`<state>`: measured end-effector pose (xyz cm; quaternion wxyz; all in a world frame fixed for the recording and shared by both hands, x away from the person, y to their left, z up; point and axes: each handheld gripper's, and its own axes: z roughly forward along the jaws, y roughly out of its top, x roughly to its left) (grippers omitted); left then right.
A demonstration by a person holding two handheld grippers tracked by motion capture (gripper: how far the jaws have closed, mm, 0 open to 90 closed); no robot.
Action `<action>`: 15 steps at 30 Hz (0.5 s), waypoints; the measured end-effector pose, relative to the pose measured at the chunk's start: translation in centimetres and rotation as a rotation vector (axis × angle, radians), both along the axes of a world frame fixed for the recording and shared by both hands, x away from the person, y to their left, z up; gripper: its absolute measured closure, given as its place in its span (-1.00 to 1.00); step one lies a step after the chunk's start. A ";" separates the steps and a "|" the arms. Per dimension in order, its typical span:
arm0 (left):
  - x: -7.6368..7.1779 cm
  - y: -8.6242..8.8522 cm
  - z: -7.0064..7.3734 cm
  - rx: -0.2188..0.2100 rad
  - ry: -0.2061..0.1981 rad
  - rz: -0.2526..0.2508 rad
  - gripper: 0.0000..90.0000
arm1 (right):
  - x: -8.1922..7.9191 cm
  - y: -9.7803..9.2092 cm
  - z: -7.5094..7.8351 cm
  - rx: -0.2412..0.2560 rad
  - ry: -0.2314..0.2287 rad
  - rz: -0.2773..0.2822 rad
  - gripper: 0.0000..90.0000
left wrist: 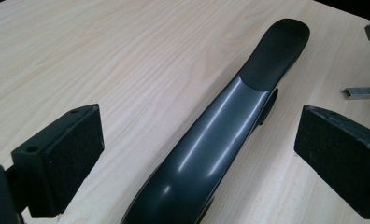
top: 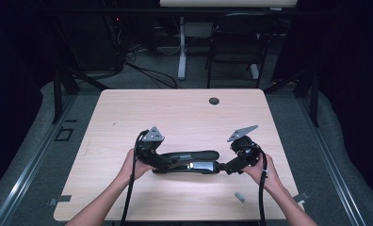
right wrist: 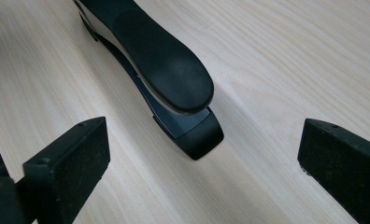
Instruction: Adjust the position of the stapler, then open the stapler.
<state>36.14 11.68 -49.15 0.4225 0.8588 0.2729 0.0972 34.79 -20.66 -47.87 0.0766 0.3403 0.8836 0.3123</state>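
The black stapler (top: 187, 162) on the surface (top: 184, 113) looks rigid, fairly heavy and glossy-slick, so both spread claws, left claw (left wrist: 192, 154) and right claw (right wrist: 197, 163), should pinch its narrow sides.

The stapler (top: 187, 161) is glossy black, the table (top: 184, 113) pale wood-grained, the staple strip (top: 240, 197) grey.

Dim lab/office: bare wood desk (top: 184, 113), floor cables (top: 151, 73), chair (top: 236, 42), black curtains (top: 349, 70).

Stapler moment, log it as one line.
stapler: flat on table | left claw: open, astride rear | right claw: open, facing front | staple strip: loose
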 end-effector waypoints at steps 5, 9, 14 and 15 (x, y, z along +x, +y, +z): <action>0.0 0.1 0.1 -0.005 0.013 -0.003 -0.93 | 0.1 -0.1 -0.1 0.000 0.000 -0.006 -0.92; -0.2 -0.1 0.3 -0.015 0.017 -0.009 -0.87 | 0.2 -0.1 -0.1 -0.001 -0.004 -0.001 -0.73; -1.0 -0.7 0.9 -0.026 -0.016 -0.007 -0.64 | 0.1 -0.2 -0.1 -0.011 -0.002 0.007 -0.49; -1.3 -0.9 1.2 -0.023 -0.027 -0.020 -0.60 | 0.0 -0.2 -0.1 -0.013 0.002 0.009 -0.46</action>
